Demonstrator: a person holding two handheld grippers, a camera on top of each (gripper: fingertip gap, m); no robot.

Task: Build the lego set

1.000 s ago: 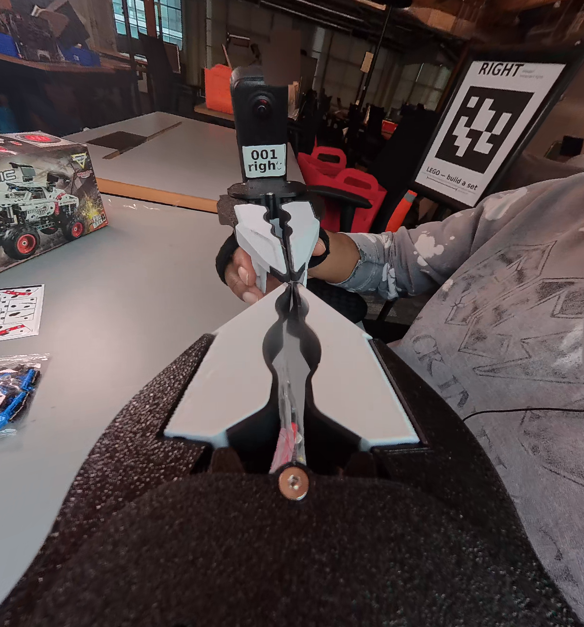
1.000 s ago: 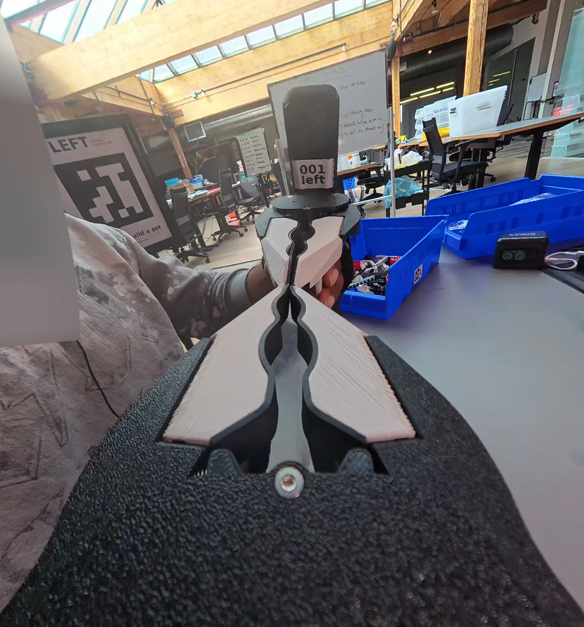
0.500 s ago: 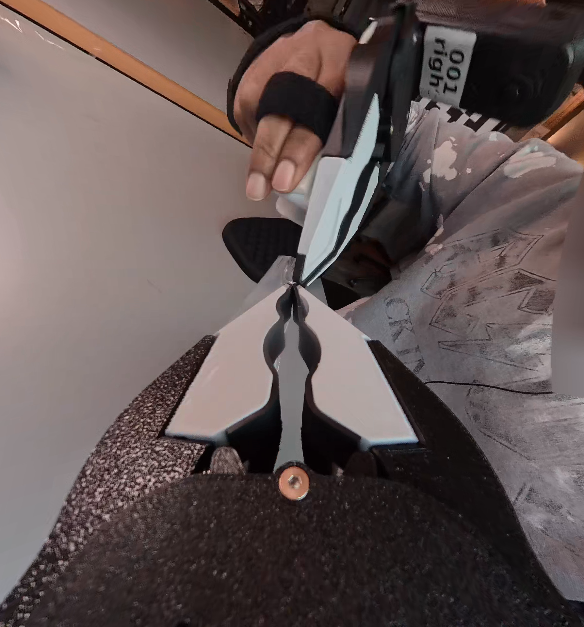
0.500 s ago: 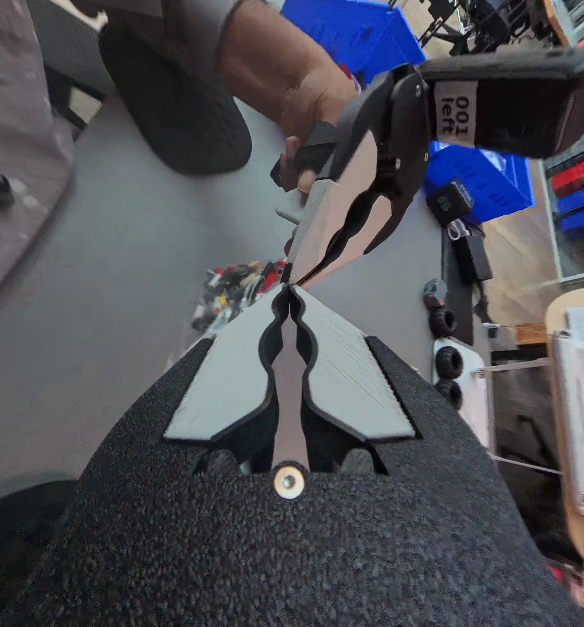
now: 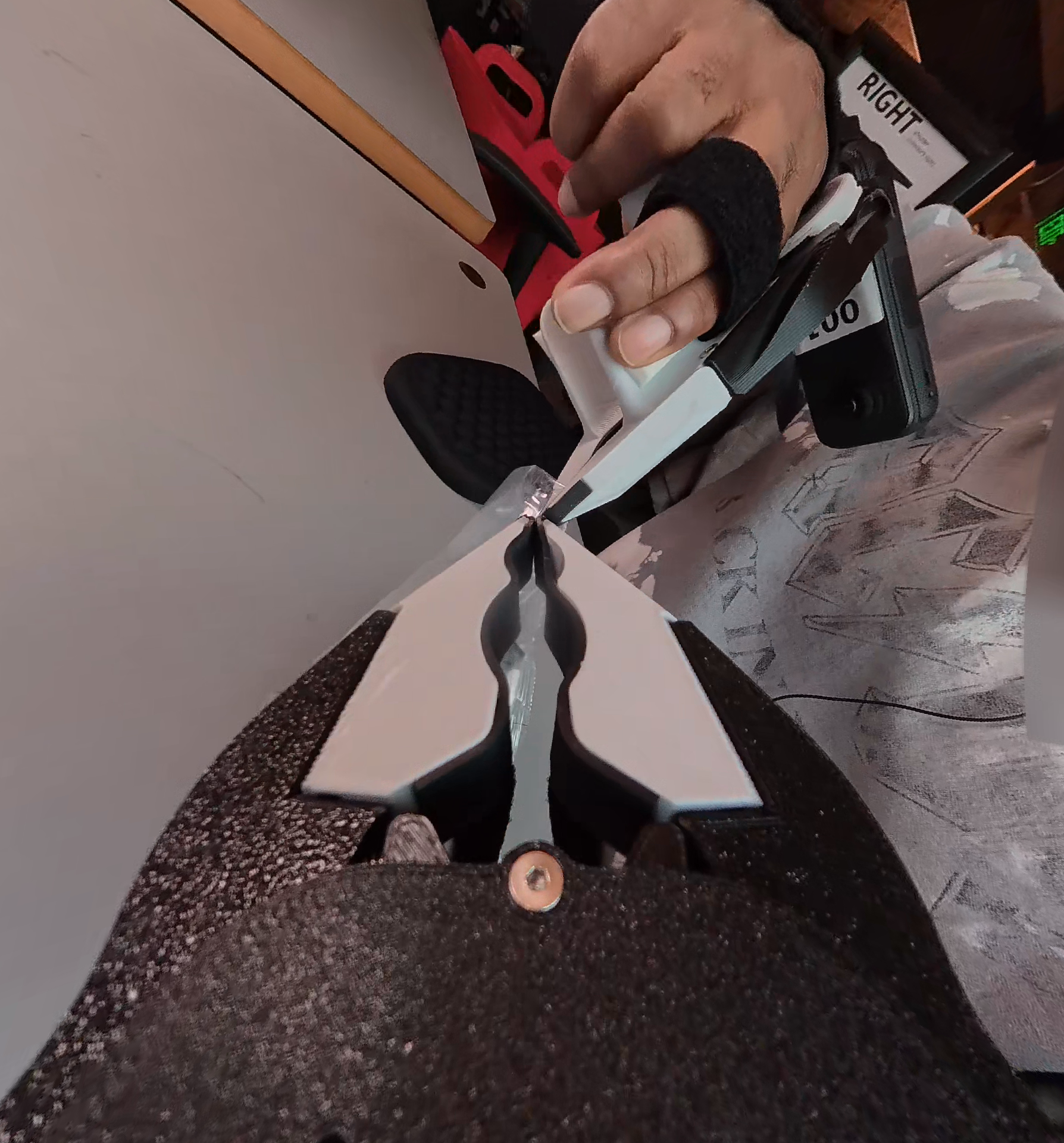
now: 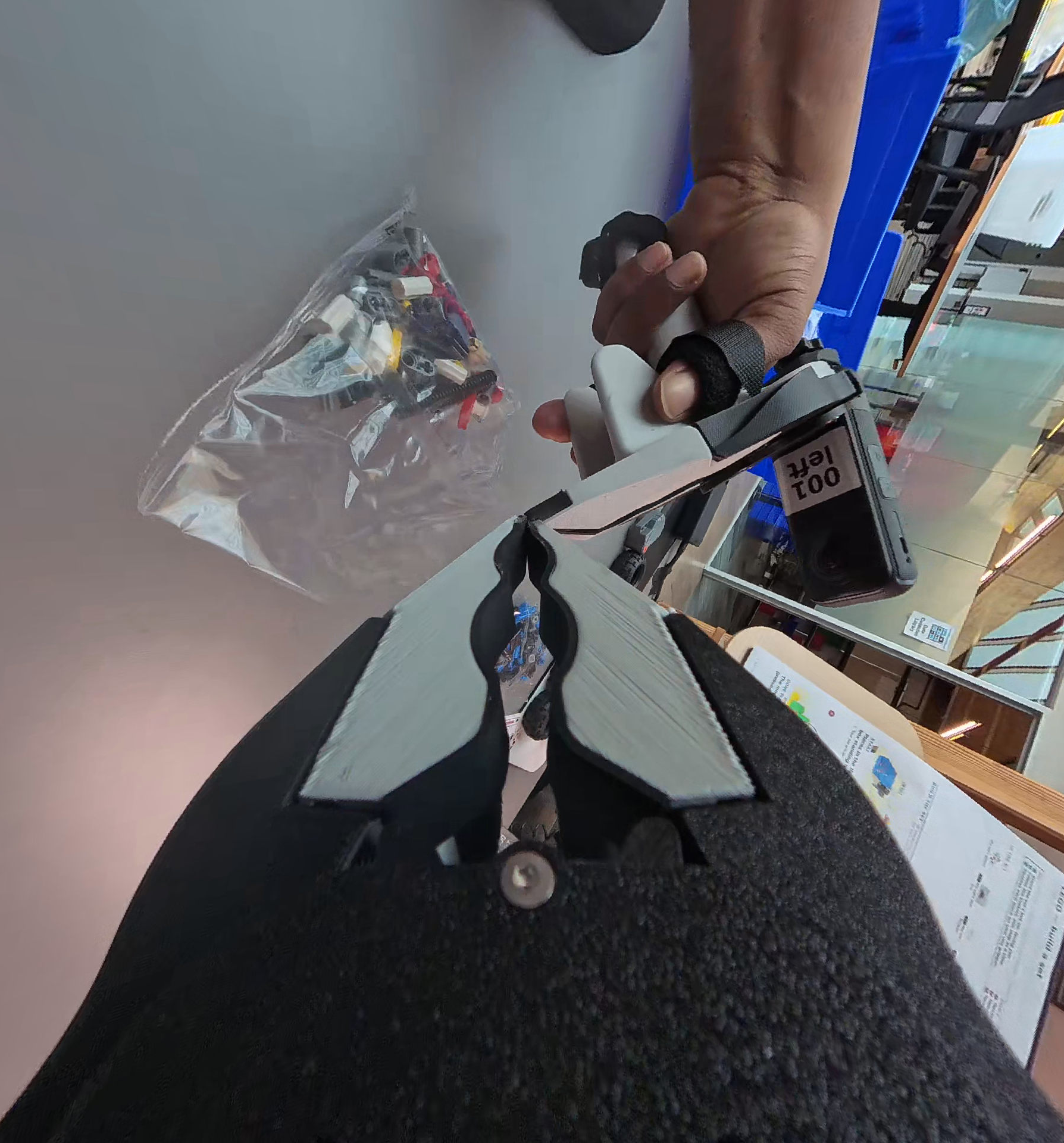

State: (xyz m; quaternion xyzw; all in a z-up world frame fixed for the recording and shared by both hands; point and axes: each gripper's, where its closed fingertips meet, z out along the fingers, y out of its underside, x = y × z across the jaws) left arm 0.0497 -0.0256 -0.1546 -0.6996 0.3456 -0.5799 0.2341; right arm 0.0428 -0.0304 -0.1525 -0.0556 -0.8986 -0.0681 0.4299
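Note:
A clear plastic bag [image 6: 356, 420] of small mixed Lego parts hangs over the grey table [image 6: 146, 185], with the parts bunched at its far end. My right gripper [image 6: 526, 526] is shut on the bag's near corner. My left gripper [image 5: 532, 526] is shut on the same edge; a crinkled strip of the bag [image 5: 532, 495] sticks out past its tips. The two grippers meet tip to tip: the right gripper's fingers [image 5: 604, 482] come in from the upper right in the left wrist view, and the left gripper's fingers [image 6: 628, 501] do the same in the right wrist view.
An instruction booklet [image 6: 888, 804] lies at the right on a wooden board. Black wheels [image 6: 631, 566] and small blue parts [image 6: 523, 643] lie below the grippers. Blue bins [image 6: 888, 185] stand farther off. A black chair armrest [image 5: 474, 420], red bins [image 5: 517, 154] and the person's grey sweatshirt [image 5: 888, 618] are close. Left and right tips are no more than a few centimetres apart.
Both grippers have swung from level to pointing down at the table while staying tip to tip and shut. The bag of parts now hangs in the right wrist view.

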